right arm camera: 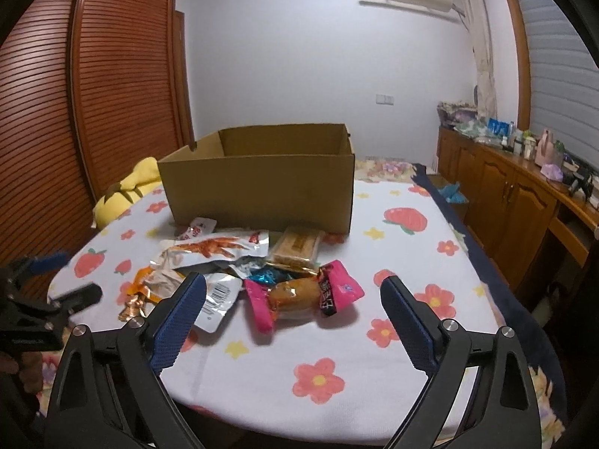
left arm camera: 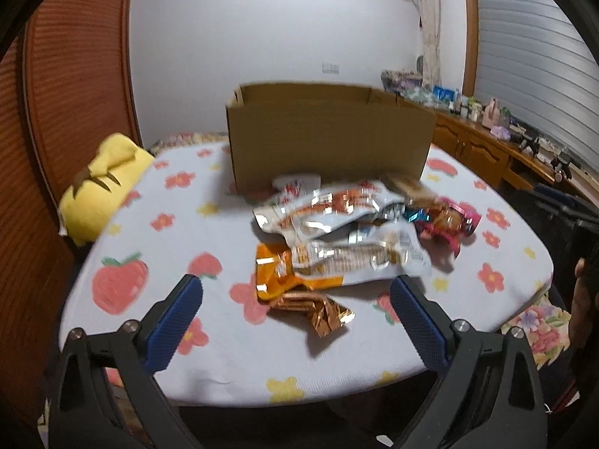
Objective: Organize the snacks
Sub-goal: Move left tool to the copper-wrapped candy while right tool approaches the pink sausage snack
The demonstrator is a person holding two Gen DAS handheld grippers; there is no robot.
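I see my left tongs [left arm camera: 295, 293] wide open with nothing in them, low in the frame, above a shiny copper wrapper [left arm camera: 316, 308] at the near edge of the snack pile [left arm camera: 352, 232]. My right tongs [right arm camera: 294, 292] are wide open and empty too, with the pink-wrapped cake [right arm camera: 303, 295] between the blue pads [right arm camera: 179, 321] on the flowery desk [right arm camera: 393, 232]. The open cardboard box [right arm camera: 262, 187] sits just behind the pile, in the middle of both views.

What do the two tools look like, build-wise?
Both match: left tool and right tool have black, triangular cut-out frames with silver round bolt heads, and blue knurled pads on the fingers. No cables, markings or sleeves visible.
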